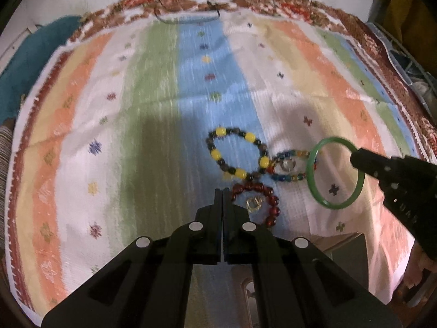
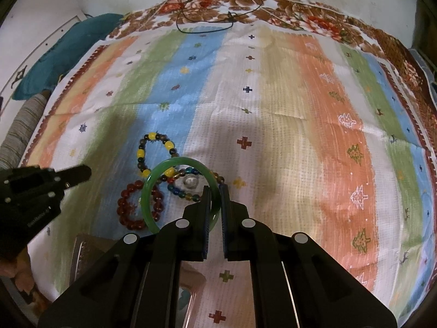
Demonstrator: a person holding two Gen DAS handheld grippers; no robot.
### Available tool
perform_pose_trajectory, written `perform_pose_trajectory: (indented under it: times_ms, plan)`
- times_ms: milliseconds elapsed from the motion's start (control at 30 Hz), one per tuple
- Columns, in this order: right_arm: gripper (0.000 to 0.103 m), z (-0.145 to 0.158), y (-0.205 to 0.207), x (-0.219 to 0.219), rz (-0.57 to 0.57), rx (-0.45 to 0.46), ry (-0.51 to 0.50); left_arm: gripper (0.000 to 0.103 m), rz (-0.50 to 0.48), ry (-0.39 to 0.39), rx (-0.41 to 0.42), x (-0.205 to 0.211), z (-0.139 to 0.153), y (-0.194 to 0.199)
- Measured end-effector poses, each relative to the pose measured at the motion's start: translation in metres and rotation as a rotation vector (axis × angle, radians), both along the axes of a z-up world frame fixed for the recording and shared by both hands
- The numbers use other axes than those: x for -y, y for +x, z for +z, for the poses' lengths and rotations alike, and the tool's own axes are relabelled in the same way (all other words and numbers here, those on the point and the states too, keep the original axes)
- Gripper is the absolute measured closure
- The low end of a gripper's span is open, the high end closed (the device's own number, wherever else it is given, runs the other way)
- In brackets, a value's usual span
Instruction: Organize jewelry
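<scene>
striped woven cloth (image 2: 286, 125) is covering the surface | right tongs (image 2: 215, 191) are gripping the green glassy bangle (image 2: 153, 180), tilted above the yellow-and-dark, multicoloured (image 1: 284, 176) and red beaded bracelets (image 1: 269, 202) | risk: rim slipping from the narrow pinch, landing on beads | left tongs (image 1: 222, 191) are hovering together, empty, beside them

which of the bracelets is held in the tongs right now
The green bangle, a smooth solid ring gripped in the right tongs. The yellow-and-dark beaded bracelet, the multicolour one and the red one lie on the cloth.
</scene>
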State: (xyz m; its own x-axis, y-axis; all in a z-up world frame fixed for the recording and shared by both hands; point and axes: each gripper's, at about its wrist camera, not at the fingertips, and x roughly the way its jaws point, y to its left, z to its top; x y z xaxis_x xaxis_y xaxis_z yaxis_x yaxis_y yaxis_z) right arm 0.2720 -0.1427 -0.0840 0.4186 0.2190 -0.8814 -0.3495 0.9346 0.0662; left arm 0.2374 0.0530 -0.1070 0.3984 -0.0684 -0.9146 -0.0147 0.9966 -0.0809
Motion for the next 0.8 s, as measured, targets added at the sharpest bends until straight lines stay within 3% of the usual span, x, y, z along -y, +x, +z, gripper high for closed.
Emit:
perform_pose_trajectory:
  times_ms: [167,533,800]
  plan:
    - [0.095,-0.002,0.004,0.000,0.003,-0.010,-0.003,0.101,0.012,-0.024,-0.064,-0.002,-0.018,0.002]
    - [0.095,-0.005,0.009,-0.003,0.007,-0.018,-0.006,0.078,0.001,-0.034,-0.130,-0.004,-0.038,0.008]
    - [0.095,-0.008,0.012,-0.005,0.010,-0.024,-0.013,0.077,-0.014,-0.049,-0.159,-0.003,-0.049,0.015]
